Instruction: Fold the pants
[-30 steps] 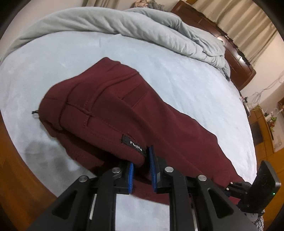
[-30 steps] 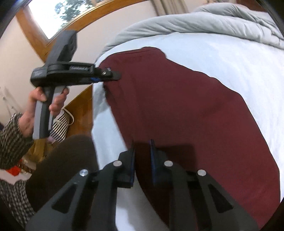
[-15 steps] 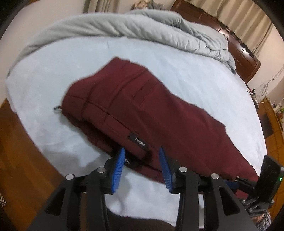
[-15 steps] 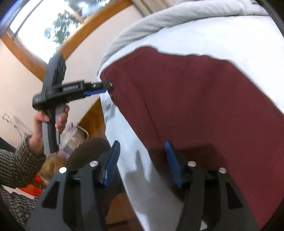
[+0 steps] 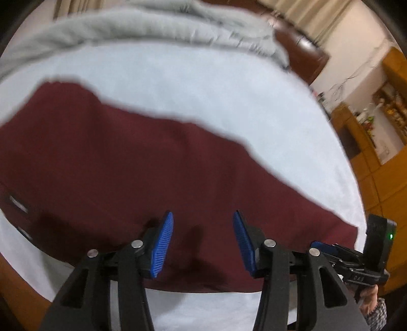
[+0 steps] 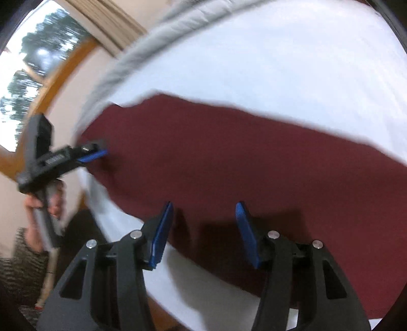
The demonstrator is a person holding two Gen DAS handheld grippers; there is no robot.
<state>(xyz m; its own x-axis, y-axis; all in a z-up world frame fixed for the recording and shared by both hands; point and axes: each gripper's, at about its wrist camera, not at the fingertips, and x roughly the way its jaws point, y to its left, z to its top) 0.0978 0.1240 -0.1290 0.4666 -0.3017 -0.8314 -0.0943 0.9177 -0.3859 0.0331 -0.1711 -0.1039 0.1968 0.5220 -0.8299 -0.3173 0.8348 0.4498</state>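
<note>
Lying flat on bed (image 5: 229, 84): pants (image 5: 127, 165); quilt (image 5: 152, 23) behind; both claws agape, empty

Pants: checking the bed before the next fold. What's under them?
The pants lie flat on a pale sheet; anything directly beneath them is covered.

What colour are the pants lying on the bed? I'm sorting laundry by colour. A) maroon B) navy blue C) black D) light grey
A: the pants spread across the pale bed sheet are dark red, clearly maroon, in both wrist views.
</note>
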